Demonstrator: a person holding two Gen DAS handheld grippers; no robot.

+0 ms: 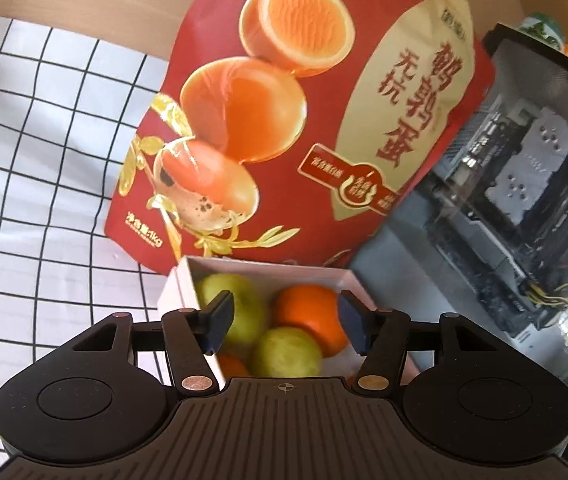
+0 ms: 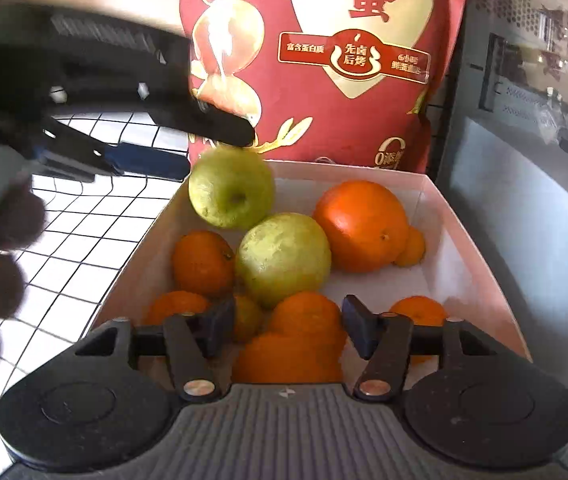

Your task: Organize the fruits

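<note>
A white box (image 2: 463, 240) holds several oranges and two green apples. In the right wrist view one green apple (image 2: 231, 190) sits at the box's far left corner, another (image 2: 284, 258) in the middle, and a big orange (image 2: 363, 226) at the far right. My right gripper (image 2: 287, 330) is open above the near fruit, with an orange (image 2: 303, 320) between its jaws, untouched. My left gripper (image 1: 285, 324) is open above the box (image 1: 182, 280); its fingers (image 2: 224, 124) show just above the far apple, apart from it. The left wrist view shows the apples (image 1: 240, 308) and the orange (image 1: 307, 312).
A big red snack bag (image 1: 291, 112) stands right behind the box. A black computer case with a glass side (image 1: 523, 184) stands to the right. A white cloth with a black grid (image 1: 44, 160) covers the table on the left.
</note>
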